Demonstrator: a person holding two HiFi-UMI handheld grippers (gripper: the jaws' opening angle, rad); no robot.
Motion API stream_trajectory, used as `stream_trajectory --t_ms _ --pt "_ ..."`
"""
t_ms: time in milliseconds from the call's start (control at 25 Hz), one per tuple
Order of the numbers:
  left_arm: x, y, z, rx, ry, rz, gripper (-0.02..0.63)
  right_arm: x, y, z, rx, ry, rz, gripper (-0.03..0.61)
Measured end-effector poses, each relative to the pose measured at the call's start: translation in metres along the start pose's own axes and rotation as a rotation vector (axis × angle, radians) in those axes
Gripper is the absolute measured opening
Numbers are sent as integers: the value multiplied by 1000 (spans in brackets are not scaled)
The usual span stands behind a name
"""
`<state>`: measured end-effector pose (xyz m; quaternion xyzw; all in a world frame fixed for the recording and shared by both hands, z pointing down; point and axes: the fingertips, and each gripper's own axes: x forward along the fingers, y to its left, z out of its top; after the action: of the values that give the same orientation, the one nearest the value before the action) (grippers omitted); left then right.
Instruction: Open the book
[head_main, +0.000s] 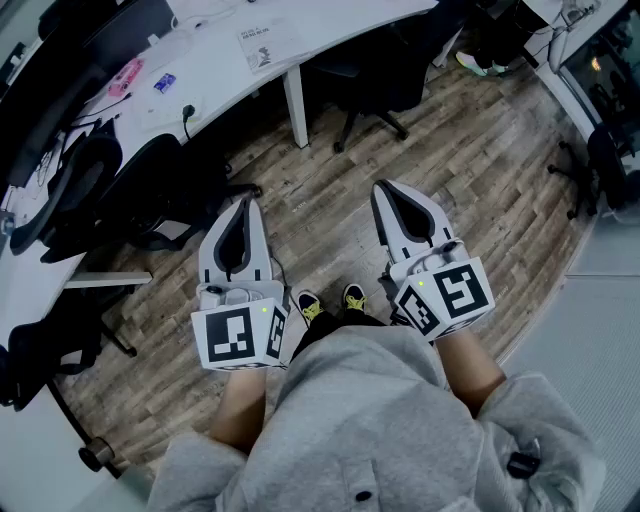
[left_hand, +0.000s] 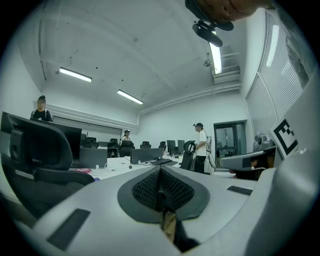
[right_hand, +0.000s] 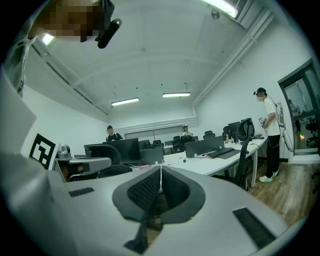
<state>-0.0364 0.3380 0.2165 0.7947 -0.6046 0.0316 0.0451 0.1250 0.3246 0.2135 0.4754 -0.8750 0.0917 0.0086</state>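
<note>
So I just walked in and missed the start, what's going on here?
A person in a grey top stands on a wooden floor next to a white desk, with a tool in each hand. The left hand-held gripper and the right hand-held gripper both point out into the office. Each has its jaws shut on nothing. No book is in sight in any view, so nothing is being handled yet.

Two claws (head_main: 245, 203) (head_main: 384, 190), two shoes (head_main: 308, 304) (head_main: 354, 296) (yellow-trimmed)
</note>
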Motion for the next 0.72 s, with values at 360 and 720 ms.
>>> stream_trajectory --t_ms 360,720 --pt "5 12 4 19 -9 -18 11 20 8 -1 23 -9 18 29" --pt "2 42 1 7 -8 -15 11 35 28 -5 40 8 17 28"
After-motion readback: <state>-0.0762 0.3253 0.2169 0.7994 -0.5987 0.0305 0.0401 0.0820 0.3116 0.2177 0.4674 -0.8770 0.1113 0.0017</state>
